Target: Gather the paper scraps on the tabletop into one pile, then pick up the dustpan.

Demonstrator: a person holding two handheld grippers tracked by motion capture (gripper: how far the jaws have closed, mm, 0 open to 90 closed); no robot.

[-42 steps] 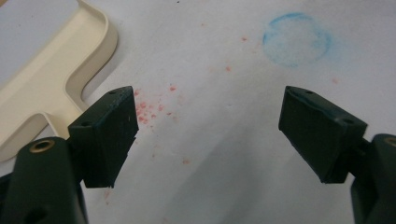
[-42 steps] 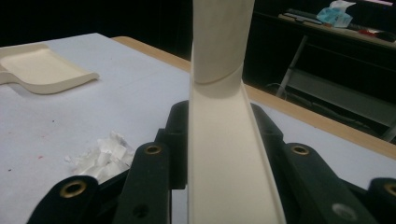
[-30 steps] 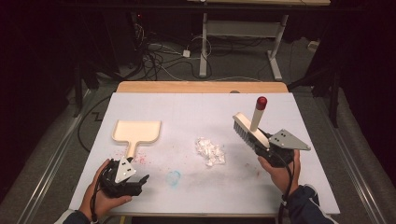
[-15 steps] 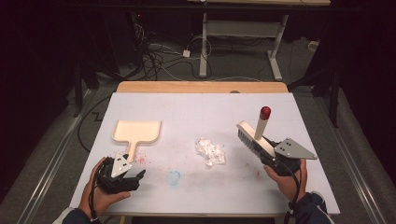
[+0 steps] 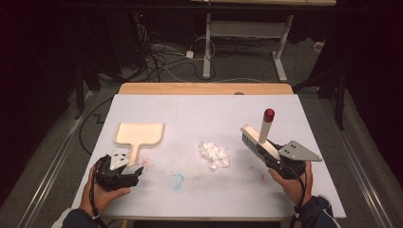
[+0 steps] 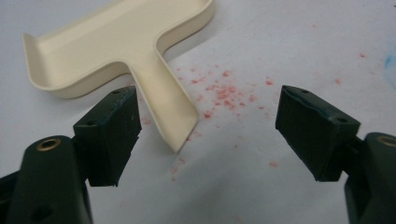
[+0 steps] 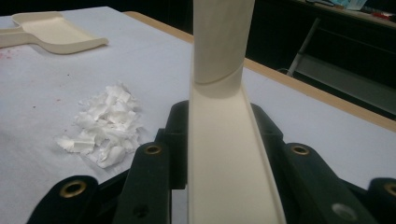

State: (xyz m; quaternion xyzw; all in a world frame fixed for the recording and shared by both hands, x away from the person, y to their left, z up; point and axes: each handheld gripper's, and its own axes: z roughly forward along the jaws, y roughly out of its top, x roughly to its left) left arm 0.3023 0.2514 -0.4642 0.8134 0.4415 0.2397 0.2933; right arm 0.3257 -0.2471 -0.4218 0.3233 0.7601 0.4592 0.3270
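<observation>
We had the left gripper [image 5: 134,172] at about eight o'clock on the table [image 5: 199,109], its jaws spread wide and empty, the tip of the dustpan's handle [image 6: 180,123] lying between them but untouched. The dustpan [image 5: 139,134] sat at ten o'clock, a cream moulded plastic tray with a low raised rim and a flat tapering handle; we judged it light, stiff and a little slippery, best pinched across that handle near its end. Red specks [image 6: 224,91] dusted the white covering beside it. At the centre lay the heap of white paper scraps [image 5: 214,154], thin, crumpled and light enough, we thought, to scatter under a hard stroke. At four o'clock our right gripper [image 5: 274,159] was pinching the hand brush [image 5: 256,137] by its smooth cream back, the bristles pointing toward the scraps, the red-capped handle [image 5: 266,124] rising upright
</observation>
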